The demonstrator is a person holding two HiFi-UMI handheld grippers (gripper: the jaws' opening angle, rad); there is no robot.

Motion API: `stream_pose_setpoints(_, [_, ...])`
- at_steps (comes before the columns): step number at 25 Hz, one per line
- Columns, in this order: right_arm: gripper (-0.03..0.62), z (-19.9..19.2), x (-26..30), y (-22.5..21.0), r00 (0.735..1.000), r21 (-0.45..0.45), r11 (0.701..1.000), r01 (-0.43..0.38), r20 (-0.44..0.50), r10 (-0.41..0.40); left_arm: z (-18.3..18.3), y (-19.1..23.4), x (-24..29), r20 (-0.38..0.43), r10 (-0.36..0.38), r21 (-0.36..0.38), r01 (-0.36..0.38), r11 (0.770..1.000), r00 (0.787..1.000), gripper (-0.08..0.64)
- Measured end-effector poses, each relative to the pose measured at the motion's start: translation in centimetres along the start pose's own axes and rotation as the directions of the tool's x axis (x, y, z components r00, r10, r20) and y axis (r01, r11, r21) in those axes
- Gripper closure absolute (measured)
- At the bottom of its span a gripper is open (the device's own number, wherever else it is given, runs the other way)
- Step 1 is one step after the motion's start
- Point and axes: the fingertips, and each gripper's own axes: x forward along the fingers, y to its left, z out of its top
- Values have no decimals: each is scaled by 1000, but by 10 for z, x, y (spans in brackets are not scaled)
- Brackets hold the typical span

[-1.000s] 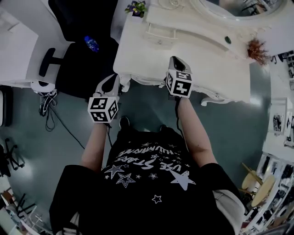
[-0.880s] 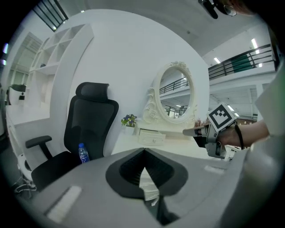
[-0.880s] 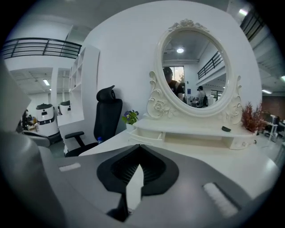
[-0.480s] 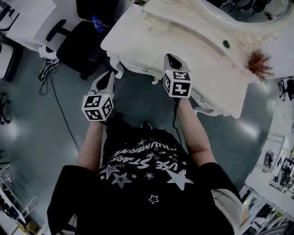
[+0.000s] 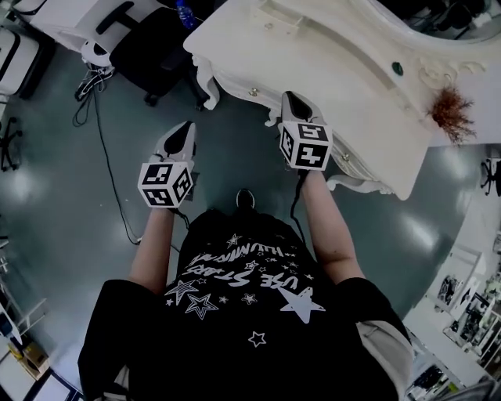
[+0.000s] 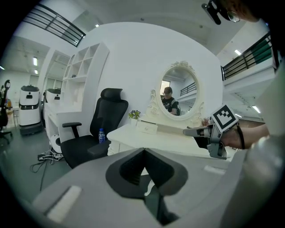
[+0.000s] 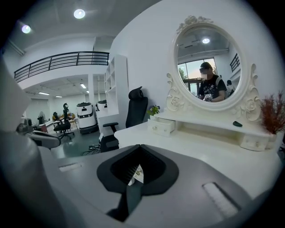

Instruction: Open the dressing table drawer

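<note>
Drawer: The dressing table [image 5: 329, 70] stood ahead of the person. Its front skirt carried small knobs, one [image 5: 252, 92] near the left leg and another [image 5: 344, 157] further right. From steeply above the fronts looked flush with the skirt, with no drawer pulled out, though that angle left it unsure.

Top drawers: A small drawer box [image 7: 162, 126] sat on the tabletop below the oval mirror [image 7: 207, 67], and it too appeared closed.

Right claw: The right gripper [image 5: 290, 100] pointed at the table's front edge between the two knobs, close to the skirt but touching nothing. Its jaws met at their tips and held nothing. It was probably held there because that hand was nearest a knob.

Left claw: The left gripper [image 5: 185, 129] hung over bare floor, off the table's left corner and well apart from any knob. Its jaws were also together and empty, and it looked like the idle hand.

Surroundings: A black office chair [image 5: 153, 47] with a water bottle [image 5: 182, 12] on its seat stood left of the table, clear of the drawer fronts.
</note>
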Motion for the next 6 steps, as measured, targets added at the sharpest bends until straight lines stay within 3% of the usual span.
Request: stream_pose_setpoints(6, [566,-24,-14,24,1000,5,1000,-5,-9,5,-17,-3,-30,9,-22,-4,22,1000,1000,557])
